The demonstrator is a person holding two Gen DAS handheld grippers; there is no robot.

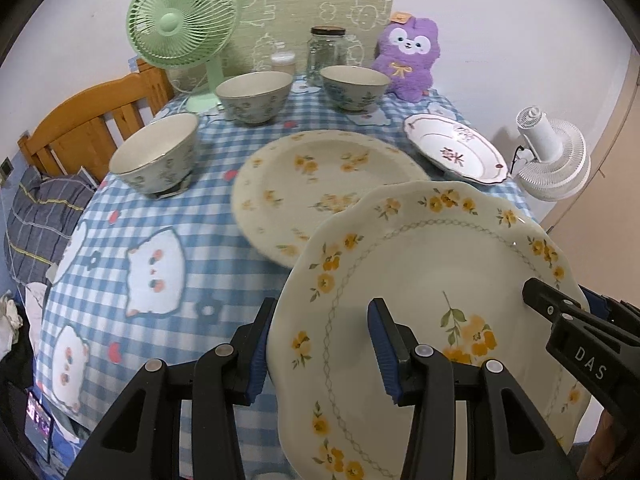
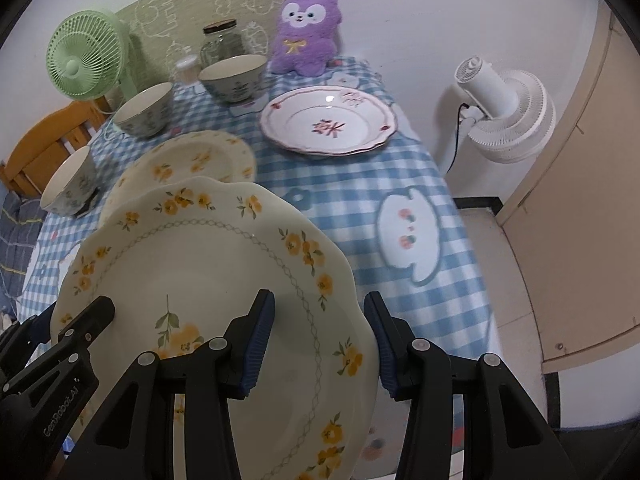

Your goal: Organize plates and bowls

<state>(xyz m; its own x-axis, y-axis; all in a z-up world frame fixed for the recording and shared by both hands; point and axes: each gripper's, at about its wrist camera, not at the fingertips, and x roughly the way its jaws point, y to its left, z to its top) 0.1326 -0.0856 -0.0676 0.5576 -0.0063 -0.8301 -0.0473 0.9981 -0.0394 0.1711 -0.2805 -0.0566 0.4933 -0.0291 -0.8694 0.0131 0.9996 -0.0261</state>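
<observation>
Left gripper (image 1: 322,350): clamped on left rim of yellow-flowered scalloped plate (image 1: 432,264), held above the near table edge. Right gripper (image 2: 320,344): clamped on its right rim. Table: three floral bowls (image 1: 156,158) left and far; second yellow-flowered plate (image 1: 320,184) centre; pink-flowered plate (image 2: 328,122) far right.

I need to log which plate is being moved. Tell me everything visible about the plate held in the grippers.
The held plate is cream, glossy like ceramic, with a scalloped rim, yellow flower sprigs, a thin chain-pattern ring and one larger bouquet in its well. It is lifted clear of the checked tablecloth and tilted, in front of a similar yellow-flowered plate lying on the table. The left gripper straddles its left edge, the right gripper its right edge; nothing else touches it.
</observation>
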